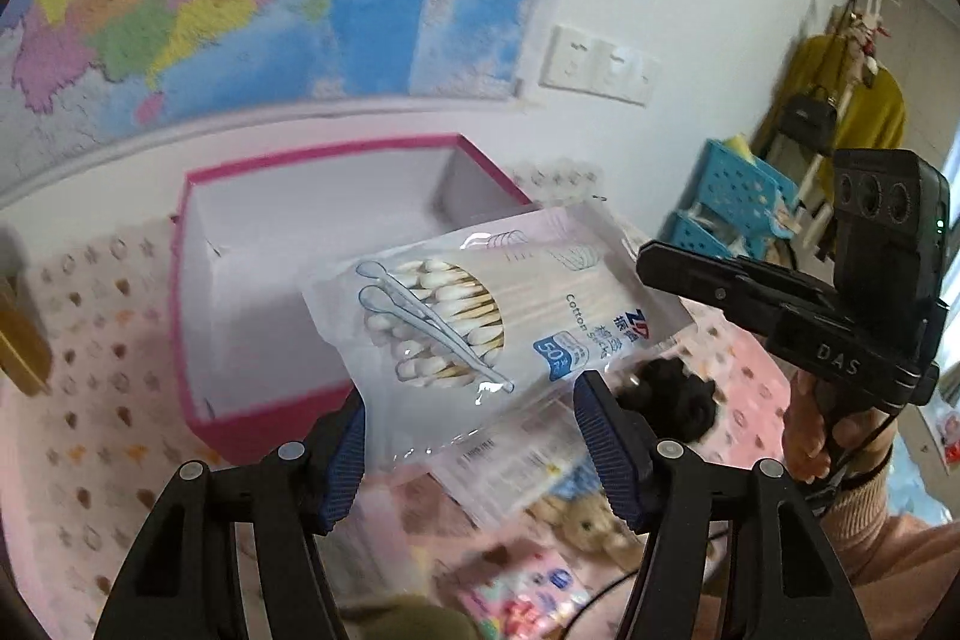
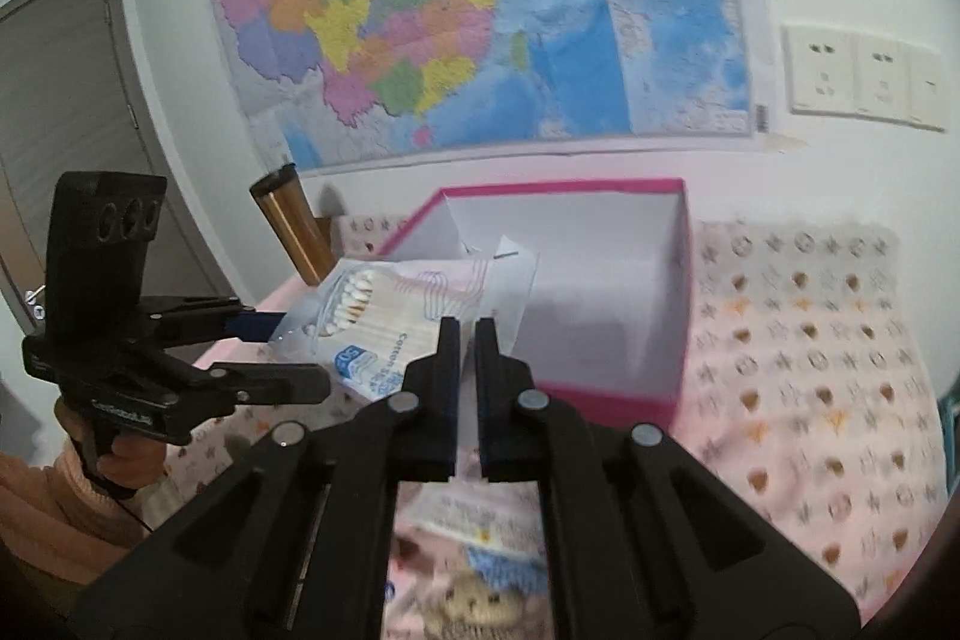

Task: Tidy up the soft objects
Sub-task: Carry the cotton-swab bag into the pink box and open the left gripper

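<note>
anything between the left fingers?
Yes: the cotton swab pack lies between the left gripper's open fingers, in the left wrist view; contact unclear.

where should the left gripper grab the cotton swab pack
By the flat near edge of the cotton swab pack, coming from below: the flat bag tilts up over the pink box, the right gripper already pinches its far side, and the left gripper is open around it.

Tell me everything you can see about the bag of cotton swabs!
The pack of cotton swabs is a flat, glossy plastic pouch, white with a clear window showing wooden sticks with white cotton tips. Blue print reads "Cotton" and "50". It is held tilted in the air, in front of the open pink box. The right gripper pinches one edge, jaws nearly closed. The left gripper is open, its blue pads on either side of the pack's other end.
</note>
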Demonstrator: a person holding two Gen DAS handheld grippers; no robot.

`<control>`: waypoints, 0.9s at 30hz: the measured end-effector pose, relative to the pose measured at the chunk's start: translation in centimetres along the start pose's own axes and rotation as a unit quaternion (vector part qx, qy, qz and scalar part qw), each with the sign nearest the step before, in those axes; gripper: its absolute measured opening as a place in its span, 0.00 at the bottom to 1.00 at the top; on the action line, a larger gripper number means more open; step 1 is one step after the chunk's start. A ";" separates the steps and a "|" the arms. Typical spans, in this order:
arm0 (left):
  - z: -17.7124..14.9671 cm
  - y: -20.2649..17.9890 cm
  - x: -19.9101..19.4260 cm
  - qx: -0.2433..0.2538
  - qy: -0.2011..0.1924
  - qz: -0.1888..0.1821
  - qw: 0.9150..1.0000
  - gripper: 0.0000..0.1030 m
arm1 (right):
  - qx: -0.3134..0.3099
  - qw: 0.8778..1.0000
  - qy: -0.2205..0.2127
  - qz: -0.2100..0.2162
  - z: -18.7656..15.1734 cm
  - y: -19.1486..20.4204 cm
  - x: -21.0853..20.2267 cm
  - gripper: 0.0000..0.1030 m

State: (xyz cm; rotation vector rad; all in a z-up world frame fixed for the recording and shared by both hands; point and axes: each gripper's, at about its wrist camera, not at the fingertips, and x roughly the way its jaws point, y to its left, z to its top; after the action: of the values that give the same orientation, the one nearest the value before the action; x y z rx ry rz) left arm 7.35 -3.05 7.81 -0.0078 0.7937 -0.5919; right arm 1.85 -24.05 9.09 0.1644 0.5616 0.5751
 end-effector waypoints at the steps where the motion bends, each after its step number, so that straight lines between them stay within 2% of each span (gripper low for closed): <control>1: 0.6 0.5 0.3 -0.004 0.000 0.004 1.000 0.64 | -0.002 1.000 0.001 0.000 0.4 -0.1 0.6 0.06; 5: 1.9 2.5 2.0 -0.015 0.007 0.023 1.000 0.64 | 0.004 1.000 0.012 0.003 1.6 -1.0 3.7 0.06; 15: 2.1 7.1 8.1 -0.045 0.065 0.072 0.994 0.63 | 0.039 0.995 0.095 0.008 1.1 -3.9 12.1 0.05; 17: 2.0 7.3 8.7 -0.044 0.073 0.089 0.992 0.62 | 0.032 0.994 0.108 -0.013 0.9 -3.8 13.3 0.06; 20: 1.9 7.2 9.1 -0.035 0.071 0.117 0.990 0.62 | 0.027 0.992 0.122 -0.018 0.8 -3.7 14.3 0.07; 24: 1.9 7.4 8.1 -0.047 0.055 0.119 0.990 0.62 | 0.029 0.993 0.115 -0.015 0.9 -3.8 13.5 0.08; 27: 1.7 7.5 6.8 -0.053 0.039 0.118 0.991 0.62 | 0.042 0.994 0.104 -0.014 0.9 -4.5 12.1 0.18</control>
State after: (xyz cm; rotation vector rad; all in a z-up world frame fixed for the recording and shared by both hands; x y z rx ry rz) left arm 15.97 -0.52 2.77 0.0117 0.8874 -0.3271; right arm 12.80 -21.04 2.99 0.1775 0.7903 0.5438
